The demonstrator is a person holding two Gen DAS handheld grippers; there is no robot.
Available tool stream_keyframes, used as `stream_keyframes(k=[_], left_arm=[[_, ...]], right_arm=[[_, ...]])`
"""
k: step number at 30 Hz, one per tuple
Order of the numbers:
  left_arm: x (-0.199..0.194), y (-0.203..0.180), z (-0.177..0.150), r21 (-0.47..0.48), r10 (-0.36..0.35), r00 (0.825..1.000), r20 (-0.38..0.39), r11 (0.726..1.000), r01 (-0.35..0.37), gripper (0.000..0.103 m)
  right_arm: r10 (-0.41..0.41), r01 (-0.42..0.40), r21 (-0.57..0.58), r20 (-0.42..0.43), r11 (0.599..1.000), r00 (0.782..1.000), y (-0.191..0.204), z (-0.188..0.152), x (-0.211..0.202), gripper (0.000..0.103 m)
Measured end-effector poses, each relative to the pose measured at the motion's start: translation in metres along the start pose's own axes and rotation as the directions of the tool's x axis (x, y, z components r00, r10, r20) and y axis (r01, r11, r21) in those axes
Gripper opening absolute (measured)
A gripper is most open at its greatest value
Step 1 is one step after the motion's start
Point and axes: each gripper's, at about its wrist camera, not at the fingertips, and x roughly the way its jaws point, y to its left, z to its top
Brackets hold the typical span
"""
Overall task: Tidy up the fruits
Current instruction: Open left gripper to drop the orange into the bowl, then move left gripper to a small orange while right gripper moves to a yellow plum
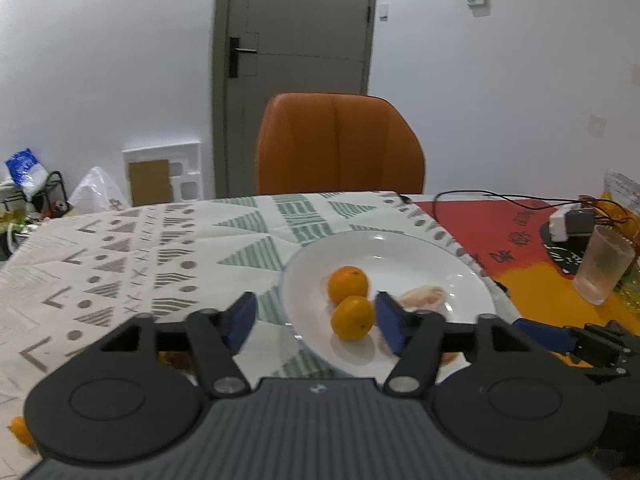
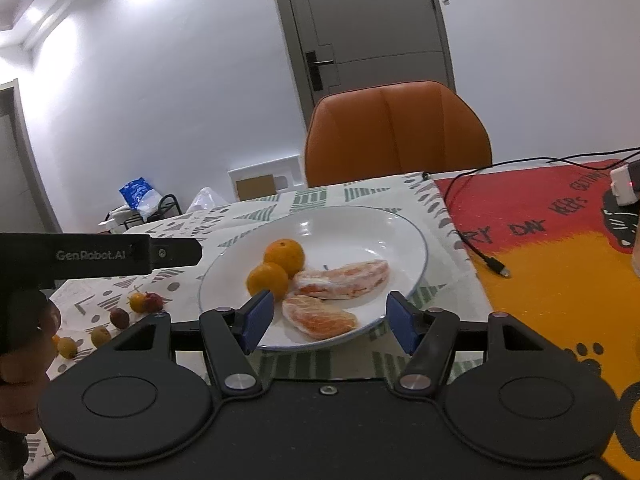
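Right wrist view: the right gripper (image 2: 328,322) hangs with its jaws apart, nothing between them, at the near rim of the white plate (image 2: 404,236). On it lie two peeled segments (image 2: 320,316), then two oranges (image 2: 276,266). The left gripper (image 1: 314,322) is likewise spread and empty. Small fruits (image 2: 120,316) sit left on the tablecloth (image 2: 248,216); beyond, an orange chair (image 2: 396,132).
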Motion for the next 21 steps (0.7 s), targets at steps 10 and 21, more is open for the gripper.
stream_keyframes(k=[10, 21], left_arm=[[-0.016, 0.032, -0.005, -0.046, 0.080, 0.997, 0.008, 0.996, -0.079, 0.081], [-0.041, 0.082, -0.014, -0.134, 0.161, 0.987, 0.013, 0.978, -0.158, 0.086]], right_arm=[[0.035, -0.036, -0.036, -0.004, 0.999, 0.999, 0.023, 0.003, 0.004, 0.069], [0.104, -0.104, -0.074, -0.005, 0.992, 0.995, 0.058, 0.006, 0.012, 0.081]])
